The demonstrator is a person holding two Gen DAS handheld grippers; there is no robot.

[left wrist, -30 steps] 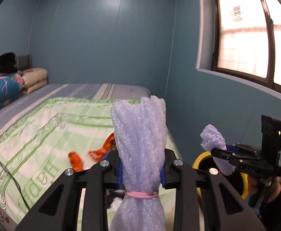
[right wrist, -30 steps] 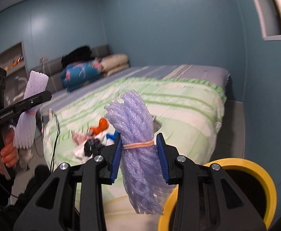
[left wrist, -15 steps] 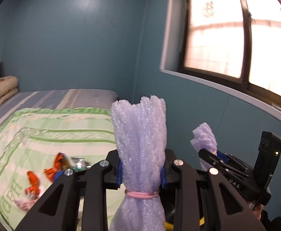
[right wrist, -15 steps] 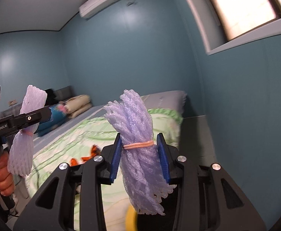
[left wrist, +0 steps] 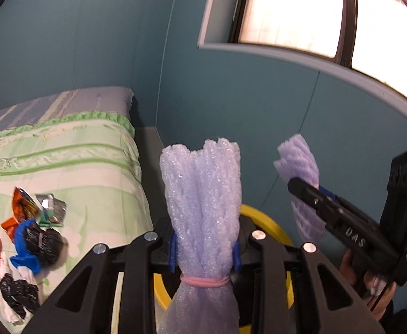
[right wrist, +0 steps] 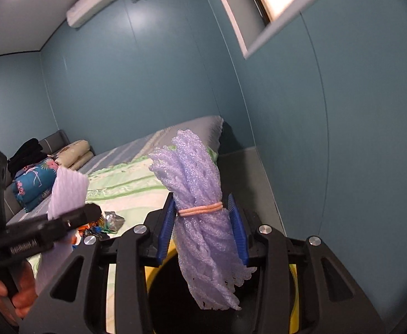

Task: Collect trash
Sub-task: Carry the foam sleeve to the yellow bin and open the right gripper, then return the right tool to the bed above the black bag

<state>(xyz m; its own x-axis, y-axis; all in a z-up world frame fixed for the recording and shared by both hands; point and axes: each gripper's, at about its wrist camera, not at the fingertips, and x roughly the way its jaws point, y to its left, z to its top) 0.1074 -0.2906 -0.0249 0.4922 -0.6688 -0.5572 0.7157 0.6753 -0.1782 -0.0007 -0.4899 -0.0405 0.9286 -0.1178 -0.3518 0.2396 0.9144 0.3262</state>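
Note:
My left gripper is shut on a lilac foam net bundle tied with a pink band, held upright above the yellow-rimmed trash bin. My right gripper is shut on a second lilac foam net bundle tied with a pink band, over the bin's dark opening. The right gripper also shows in the left wrist view, and the left one in the right wrist view. More trash, orange, blue, black and silver wrappers, lies on the bed.
The bed with a green quilt is to the left of the bin. A blue wall with a window stands close behind the bin. Folded bedding and pillows lie at the bed's far end.
Both grippers have swung right, away from the bed, and tipped down toward the bin by the wall. Each still holds its foam net bundle.

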